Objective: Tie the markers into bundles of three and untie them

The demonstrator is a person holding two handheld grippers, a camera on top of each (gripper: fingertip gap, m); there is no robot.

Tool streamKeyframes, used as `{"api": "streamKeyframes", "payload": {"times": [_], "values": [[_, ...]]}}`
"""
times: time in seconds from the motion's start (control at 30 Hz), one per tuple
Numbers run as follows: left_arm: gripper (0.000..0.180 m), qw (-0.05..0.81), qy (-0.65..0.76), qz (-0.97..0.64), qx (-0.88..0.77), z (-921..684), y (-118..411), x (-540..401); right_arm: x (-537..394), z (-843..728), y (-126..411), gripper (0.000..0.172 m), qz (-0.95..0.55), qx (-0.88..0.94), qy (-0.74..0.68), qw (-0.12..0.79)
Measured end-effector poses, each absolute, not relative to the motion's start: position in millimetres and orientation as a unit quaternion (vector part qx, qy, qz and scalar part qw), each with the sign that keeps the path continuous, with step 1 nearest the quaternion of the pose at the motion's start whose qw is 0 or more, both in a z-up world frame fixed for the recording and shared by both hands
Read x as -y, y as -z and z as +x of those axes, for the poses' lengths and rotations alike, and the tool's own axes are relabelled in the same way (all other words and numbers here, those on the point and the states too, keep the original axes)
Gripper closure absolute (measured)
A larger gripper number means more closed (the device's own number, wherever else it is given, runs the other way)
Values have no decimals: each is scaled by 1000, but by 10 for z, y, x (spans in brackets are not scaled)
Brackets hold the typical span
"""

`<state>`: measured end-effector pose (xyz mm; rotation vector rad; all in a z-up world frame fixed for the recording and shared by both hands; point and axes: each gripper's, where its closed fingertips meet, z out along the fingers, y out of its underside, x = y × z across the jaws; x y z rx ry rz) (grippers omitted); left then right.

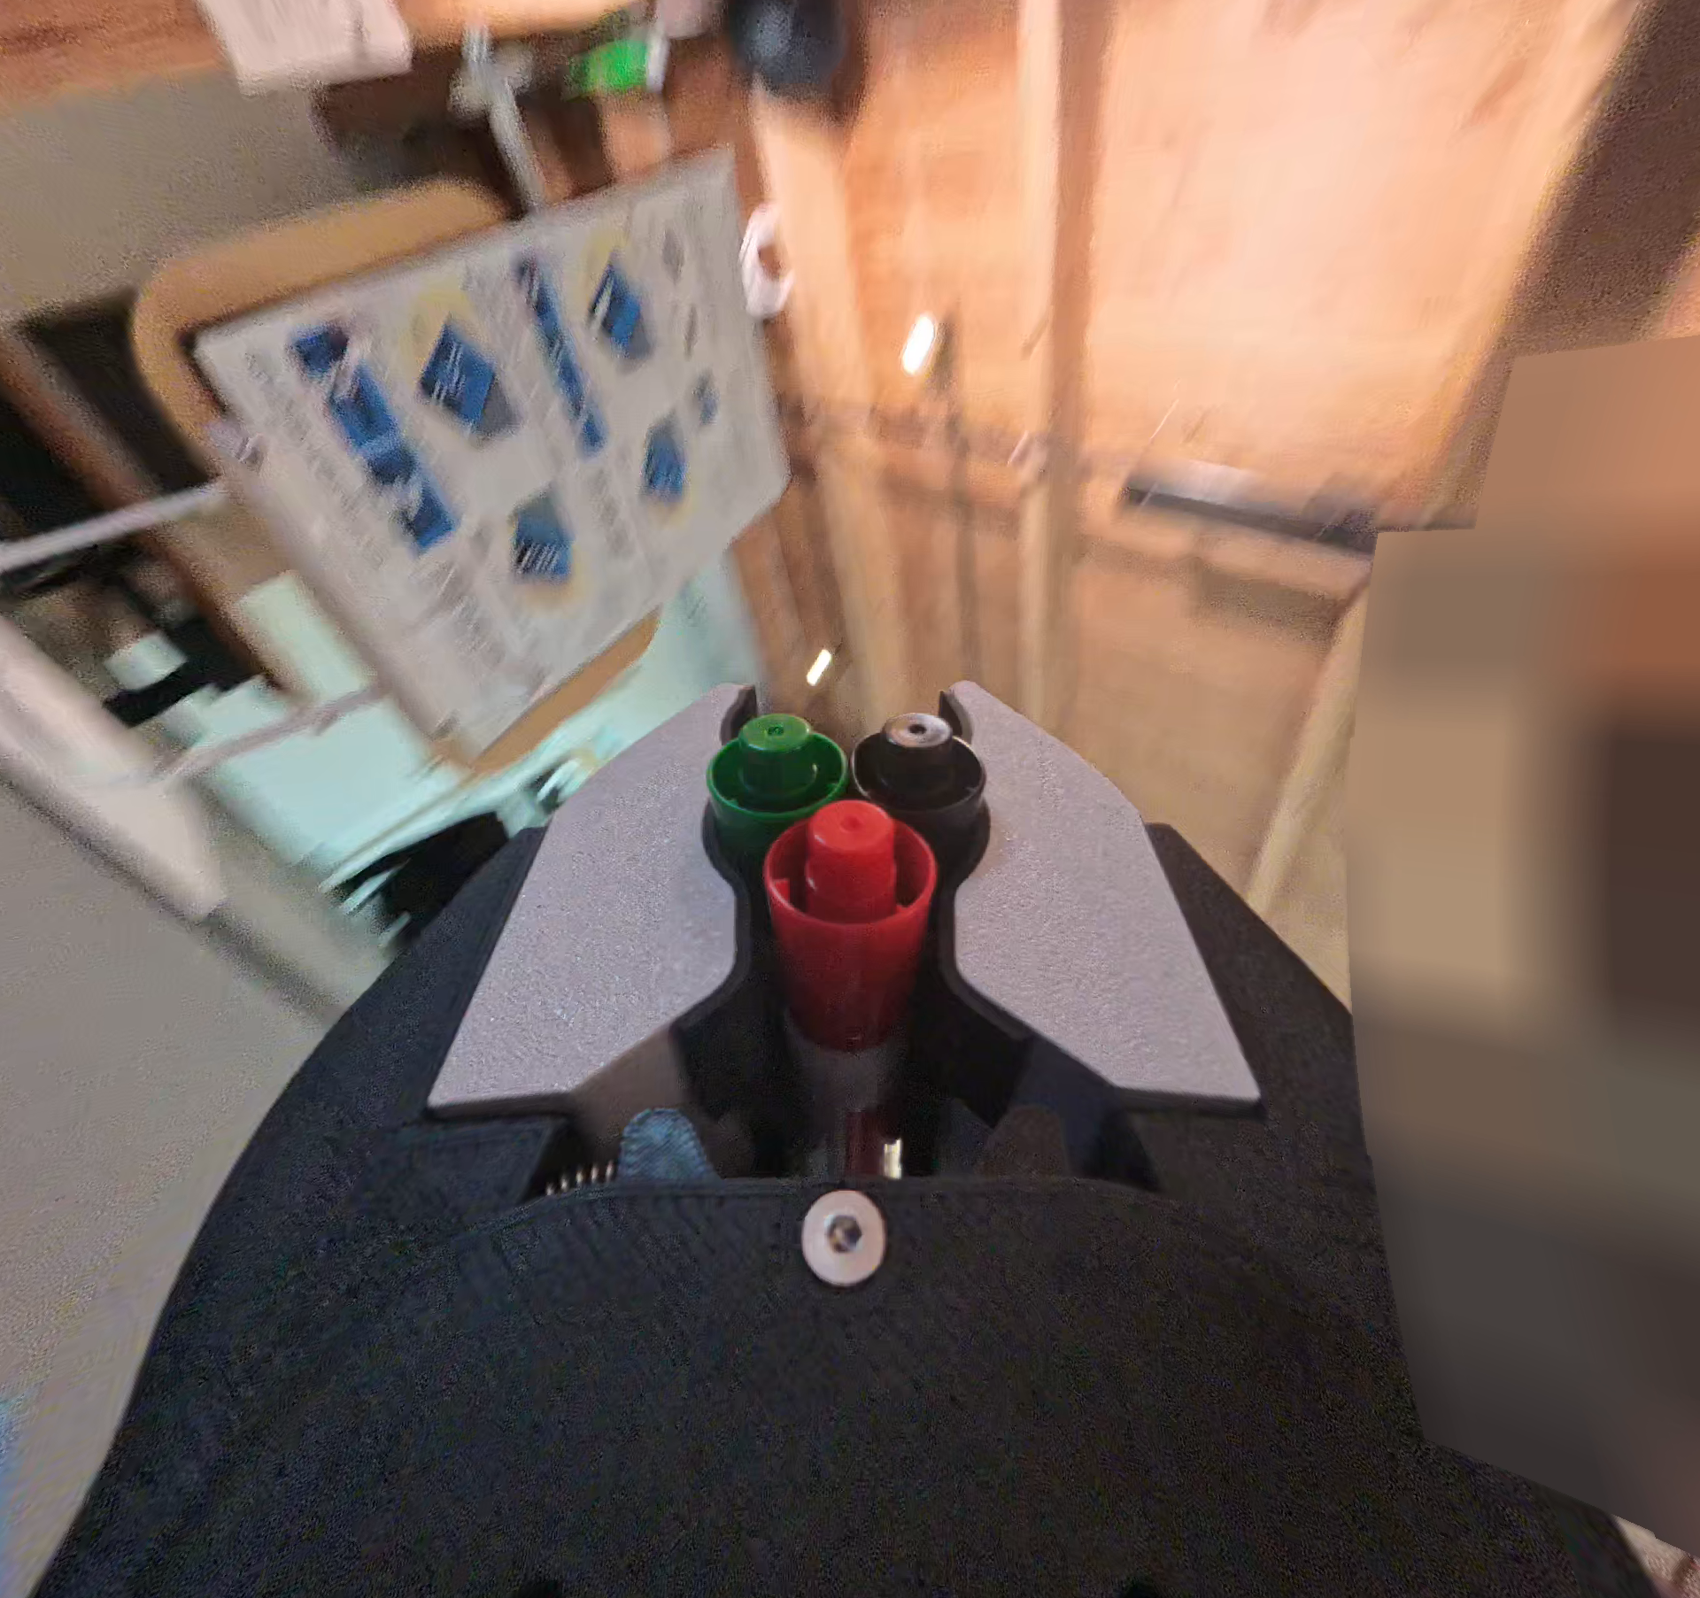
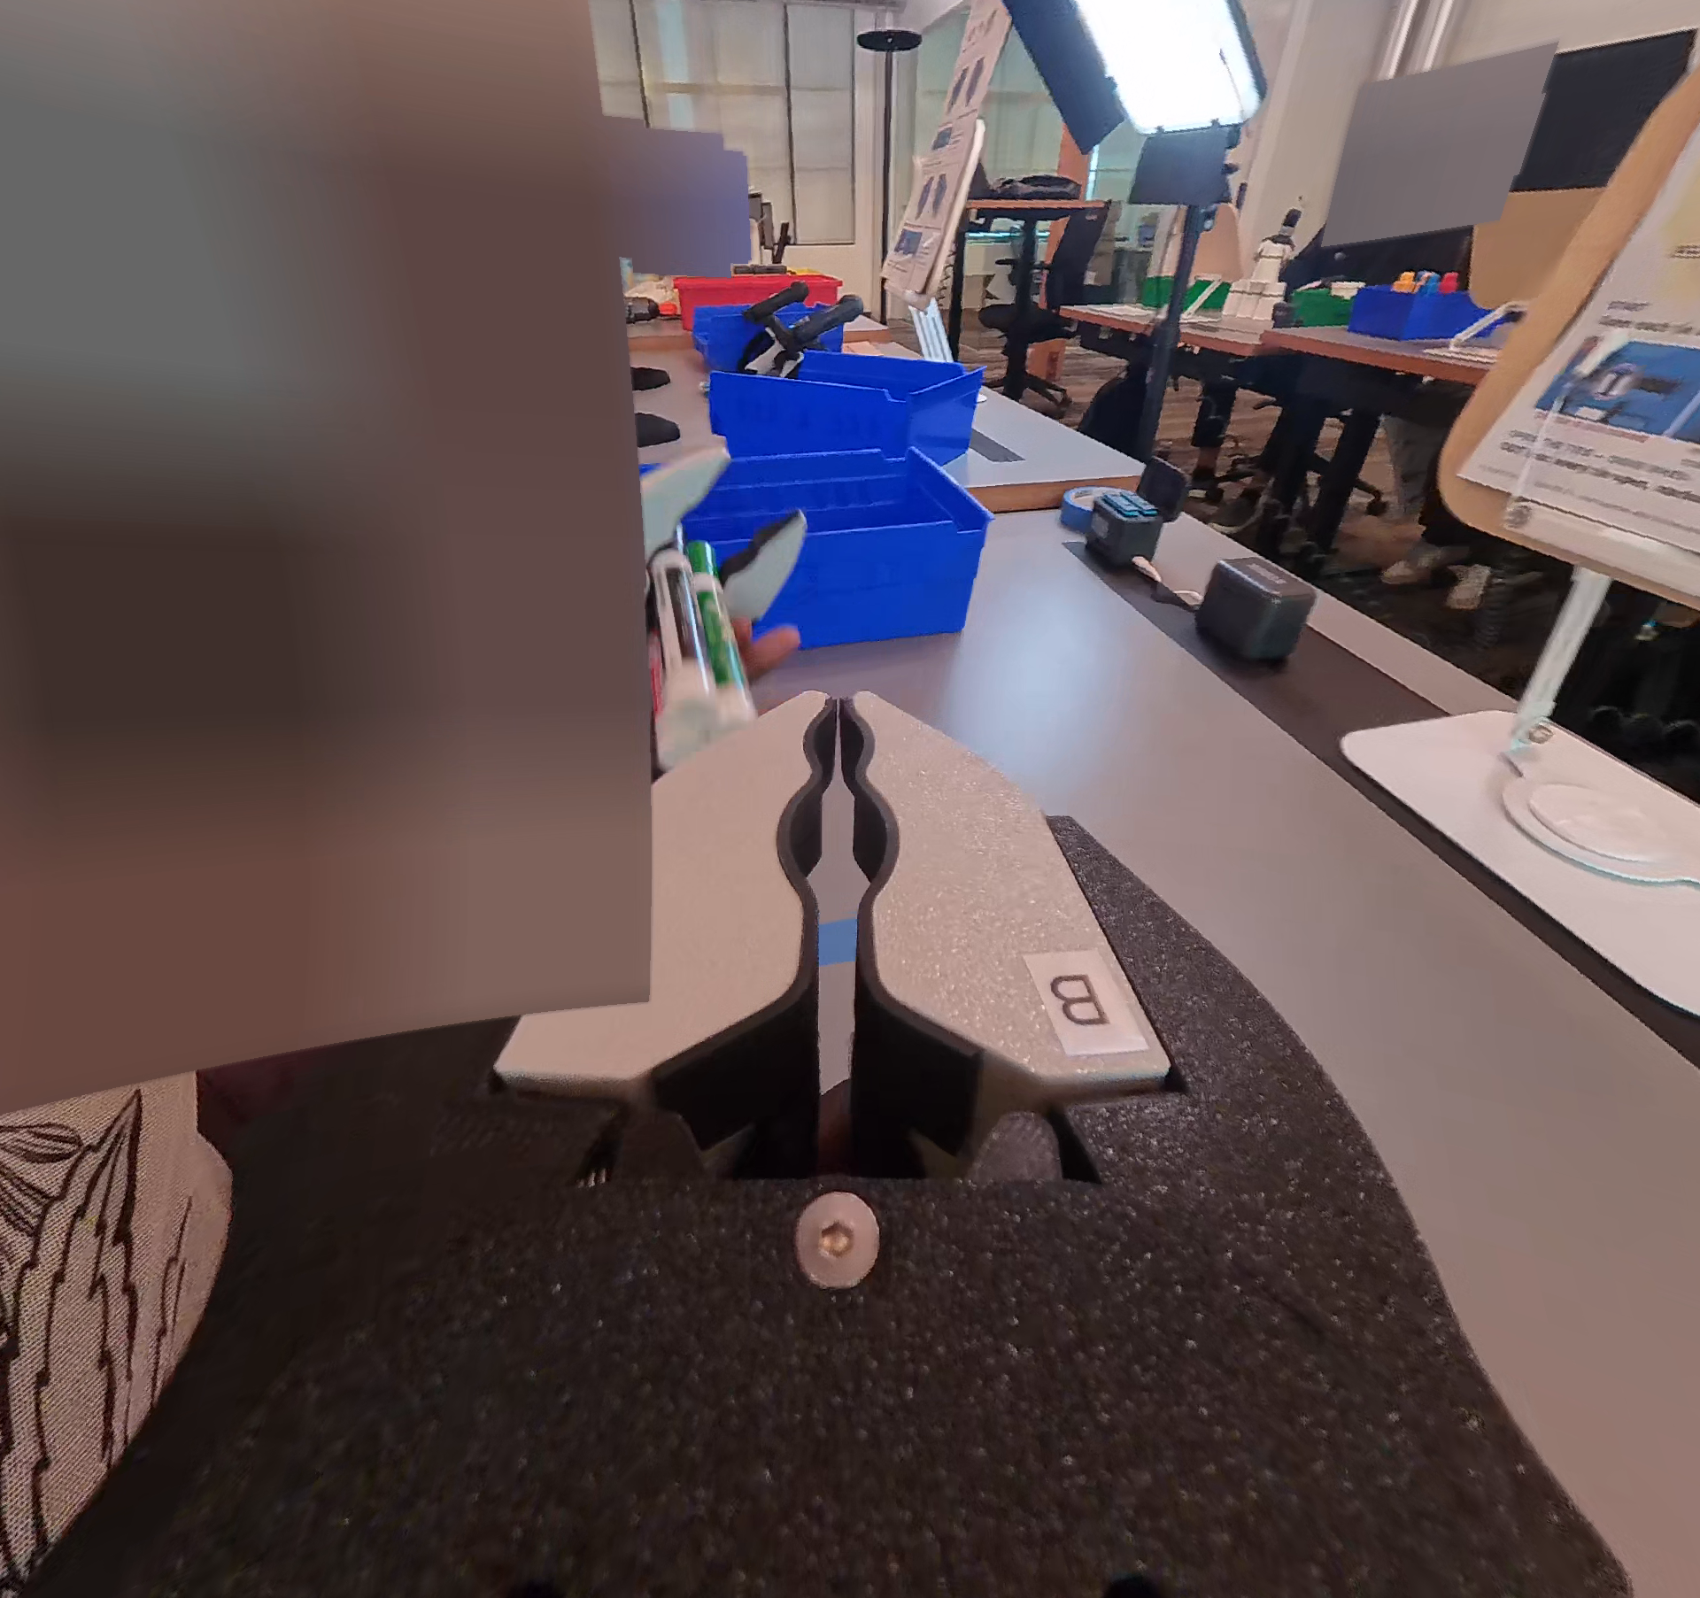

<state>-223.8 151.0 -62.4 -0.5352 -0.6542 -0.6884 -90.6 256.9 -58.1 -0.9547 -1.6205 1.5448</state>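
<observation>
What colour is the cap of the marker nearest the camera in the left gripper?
Red, best seen in the left wrist view.

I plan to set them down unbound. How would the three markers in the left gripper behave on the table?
The markers look round and smooth, so they would probably roll apart on the glossy table. No band is visible. The left gripper alone seems to keep them together.

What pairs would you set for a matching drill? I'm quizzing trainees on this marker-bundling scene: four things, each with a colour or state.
Things:
1. right gripper
2. left gripper
3. nearest marker cap
4. nearest bin

States:
a. blue
b. shut, nothing between the fingers
c. red
d. closed around three markers

Pairs: 1-b, 2-d, 3-c, 4-a
</observation>
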Motion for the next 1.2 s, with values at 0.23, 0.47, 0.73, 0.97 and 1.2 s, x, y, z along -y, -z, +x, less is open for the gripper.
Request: {"api": "streamKeyframes", "payload": {"times": [0.23, 0.47, 0.73, 0.97, 1.2], "values": [[142, 914, 315, 78, 244, -2591, 61, -124, -2033, -972, 649, 172, -356, 646, -597, 314], [142, 944, 91, 224, 223, -2619, -35, 1601, -1416, -1007, 684, 172, -328, 663, -612, 278], [142, 763, -596, 170, 186, -1258, -200, 2889, -993, -989, 652, 172, -298, 683, -625, 233], [142, 698, -700, 103, 110, -902, -552, 2706, -1008, -1050, 673, 172, -304, 681, -629, 221], [143, 892, -427, 97, 112, -1434, -583, 2396, -1253, -939, 701, 171, -323, 683, -603, 257]]}}
